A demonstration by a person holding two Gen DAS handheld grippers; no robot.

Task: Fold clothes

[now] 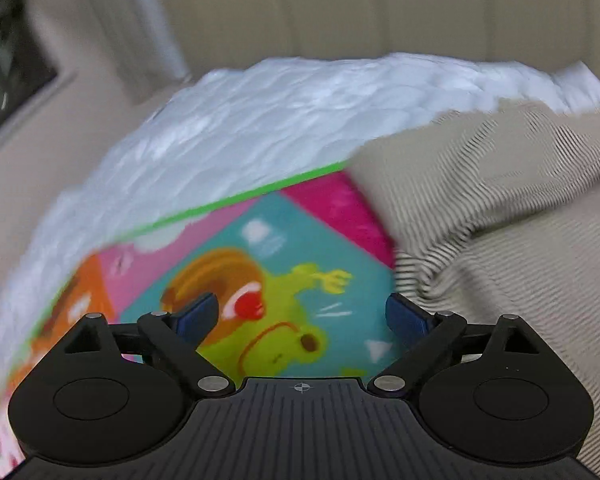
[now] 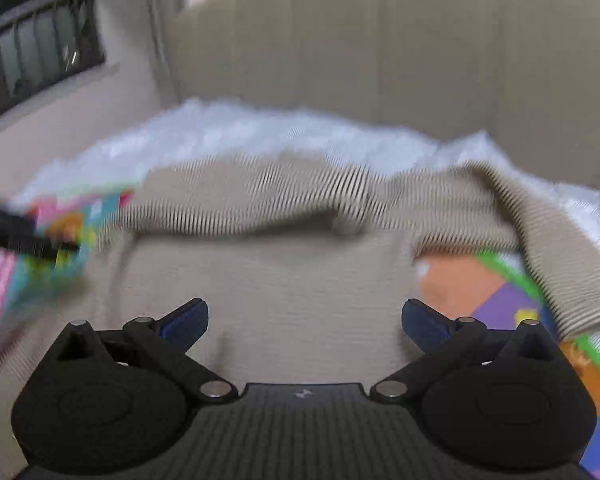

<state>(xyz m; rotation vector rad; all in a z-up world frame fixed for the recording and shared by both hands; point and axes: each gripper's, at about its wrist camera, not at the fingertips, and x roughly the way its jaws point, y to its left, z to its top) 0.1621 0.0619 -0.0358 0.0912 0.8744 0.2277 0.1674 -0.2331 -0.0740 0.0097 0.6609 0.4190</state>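
Observation:
A beige garment with fine dark stripes (image 2: 284, 248) lies spread on a colourful cartoon play mat (image 1: 268, 264). In the left wrist view the garment (image 1: 500, 216) lies rumpled at the right, beside the mat's frog picture. My left gripper (image 1: 302, 316) is open and empty, above the mat just left of the garment's edge. My right gripper (image 2: 304, 320) is open and empty, above the garment's flat middle. A sleeve (image 2: 556, 248) trails off to the right. Both views are blurred by motion.
A white fluffy blanket (image 1: 260, 120) lies behind the mat. A beige padded headboard or sofa back (image 2: 380, 52) rises behind it. A barred window (image 2: 32, 52) is at the upper left. The left gripper's body (image 2: 16, 232) shows at the left edge of the right wrist view.

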